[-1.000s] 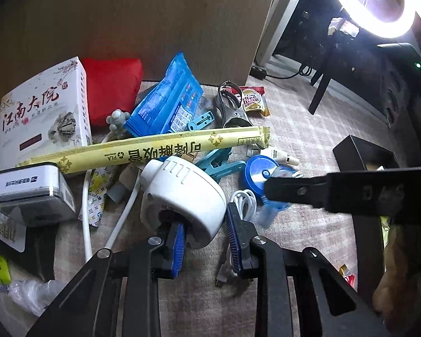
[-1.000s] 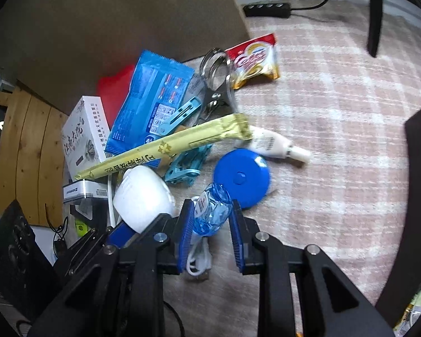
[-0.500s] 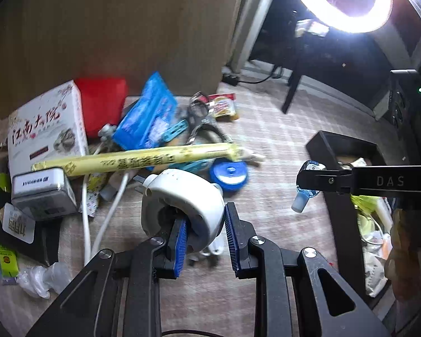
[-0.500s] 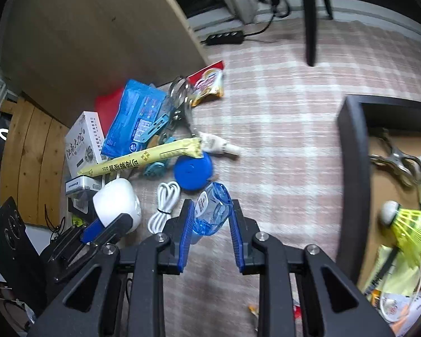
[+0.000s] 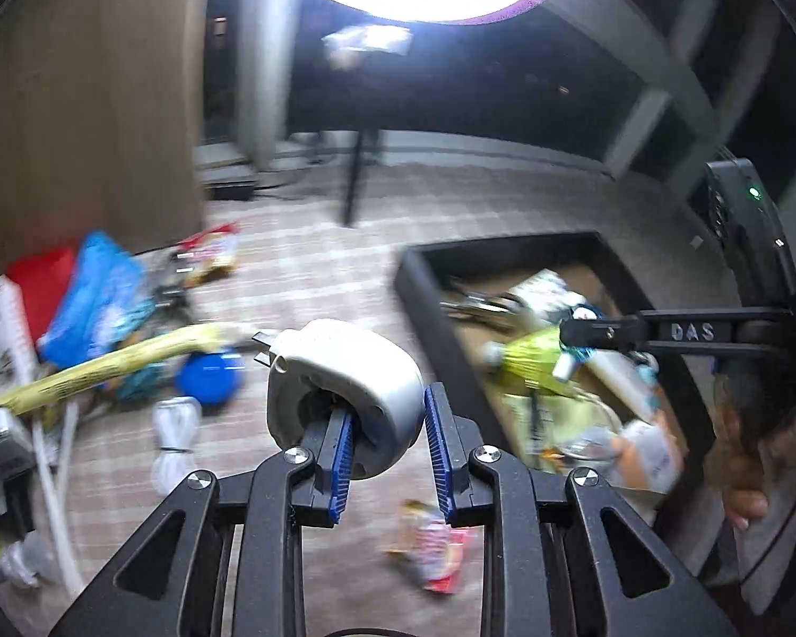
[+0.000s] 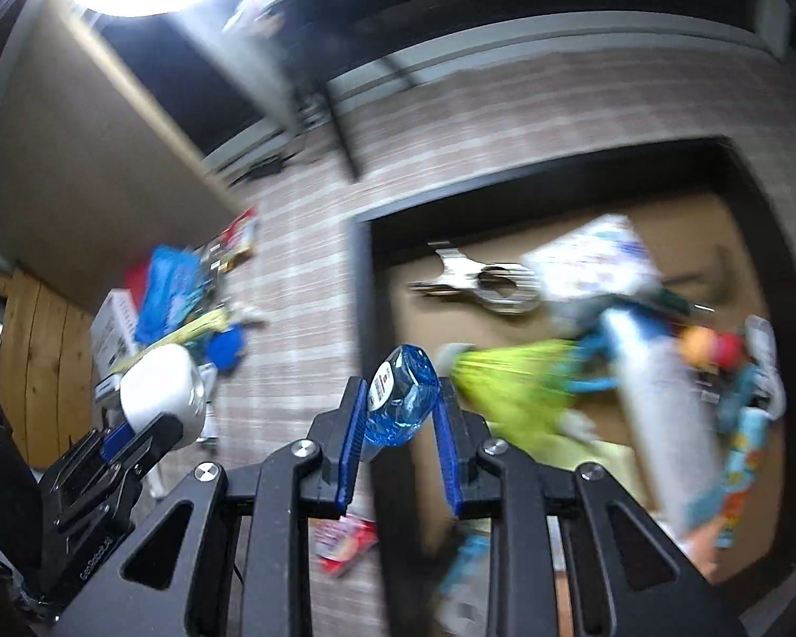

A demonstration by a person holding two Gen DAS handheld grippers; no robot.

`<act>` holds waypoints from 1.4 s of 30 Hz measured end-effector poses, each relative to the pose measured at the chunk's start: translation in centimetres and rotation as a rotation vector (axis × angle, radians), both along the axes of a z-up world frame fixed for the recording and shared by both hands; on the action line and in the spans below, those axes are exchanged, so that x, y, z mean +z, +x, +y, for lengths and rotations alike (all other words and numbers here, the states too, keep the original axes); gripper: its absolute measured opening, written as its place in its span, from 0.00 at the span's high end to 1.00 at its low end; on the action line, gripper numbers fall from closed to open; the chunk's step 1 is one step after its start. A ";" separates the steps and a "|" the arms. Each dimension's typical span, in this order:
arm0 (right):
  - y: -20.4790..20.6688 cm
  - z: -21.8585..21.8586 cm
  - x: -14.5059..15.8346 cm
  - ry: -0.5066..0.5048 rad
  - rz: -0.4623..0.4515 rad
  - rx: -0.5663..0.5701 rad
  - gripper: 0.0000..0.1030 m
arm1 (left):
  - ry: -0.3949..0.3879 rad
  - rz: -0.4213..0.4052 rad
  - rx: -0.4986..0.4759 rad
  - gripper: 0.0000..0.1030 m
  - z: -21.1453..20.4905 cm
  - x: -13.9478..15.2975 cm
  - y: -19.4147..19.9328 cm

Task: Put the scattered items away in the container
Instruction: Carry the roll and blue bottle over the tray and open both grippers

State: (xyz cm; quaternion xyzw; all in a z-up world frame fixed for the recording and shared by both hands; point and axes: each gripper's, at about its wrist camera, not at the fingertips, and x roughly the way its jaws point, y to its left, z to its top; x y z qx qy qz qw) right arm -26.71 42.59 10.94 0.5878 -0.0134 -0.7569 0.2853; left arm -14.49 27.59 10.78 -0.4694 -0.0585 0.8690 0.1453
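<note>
Black-walled container (image 5: 424,297) stood on the checked cloth (image 5: 313,265), already holding a metal clip (image 6: 477,281), a yellow-green shuttlecock (image 6: 515,377) and assorted packets, all blurred.

Left gripper (image 5: 387,451) — jaws pinched on the rim of a white round device (image 5: 345,371), carried above the cloth just left of the container's near wall.

Right gripper (image 6: 398,419) — jaws pressed on a small blue bottle (image 6: 400,395), held over the container's left wall.

Loose items lay in a heap at the far left: yellow straw sleeve (image 5: 111,366), blue disc (image 5: 209,379), blue packet (image 5: 95,297), coiled white cable (image 5: 172,440). A red snack sachet (image 5: 435,547) lay near the container's corner.
</note>
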 end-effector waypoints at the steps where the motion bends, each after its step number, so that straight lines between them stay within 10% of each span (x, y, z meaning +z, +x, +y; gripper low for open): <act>1: -0.2 1.3 0.0 0.007 0.003 -0.021 0.76 | 0.001 0.000 -0.021 0.77 1.1 0.1 0.1; 13: -0.5 14.3 0.0 0.067 0.013 -0.234 0.76 | 0.020 -0.011 -0.264 0.77 12.0 1.0 3.2; 23: 0.1 16.0 -0.3 0.068 0.009 -0.266 0.76 | 0.002 -0.016 -0.350 0.76 14.8 1.2 4.7; 26: 0.0 15.4 -0.2 0.056 0.005 -0.251 0.73 | 0.002 -0.024 -0.339 0.61 14.8 1.3 4.7; 42: 1.2 6.1 1.6 0.027 0.039 -0.038 0.70 | -0.046 -0.039 -0.056 0.61 3.8 -0.2 2.6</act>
